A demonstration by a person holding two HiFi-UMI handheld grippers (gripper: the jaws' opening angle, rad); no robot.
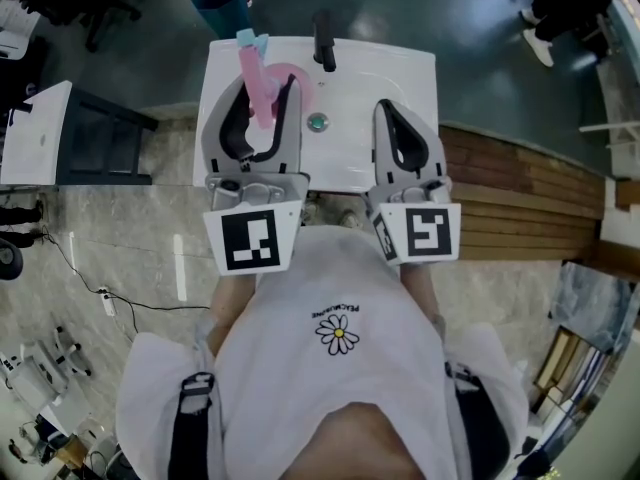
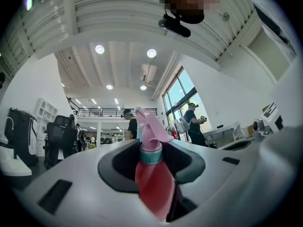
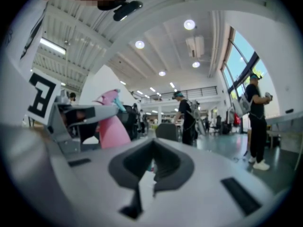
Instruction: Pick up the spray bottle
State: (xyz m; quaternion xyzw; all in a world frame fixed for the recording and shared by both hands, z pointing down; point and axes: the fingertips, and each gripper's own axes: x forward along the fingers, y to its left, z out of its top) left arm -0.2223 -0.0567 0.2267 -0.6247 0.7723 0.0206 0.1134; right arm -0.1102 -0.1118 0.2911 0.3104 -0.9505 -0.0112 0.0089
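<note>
A pink spray bottle (image 1: 256, 80) with a light blue nozzle is upright between the jaws of my left gripper (image 1: 262, 103), above the white table (image 1: 400, 78). In the left gripper view its reddish body (image 2: 154, 176) and teal collar sit pressed between the dark pads, with the pink trigger head above them. My right gripper (image 1: 398, 120) is held beside it to the right, level, jaws together with nothing between them (image 3: 149, 174). From the right gripper view, the bottle (image 3: 112, 126) shows off to the left in the other gripper.
A pink ring (image 1: 300, 86) and a small green round thing (image 1: 317, 122) lie on the table under the grippers. A black object (image 1: 324, 40) stands at its far edge. A teal bin (image 1: 222, 3) is beyond it, with a white desk (image 1: 40, 133) to the left. People stand in the hall.
</note>
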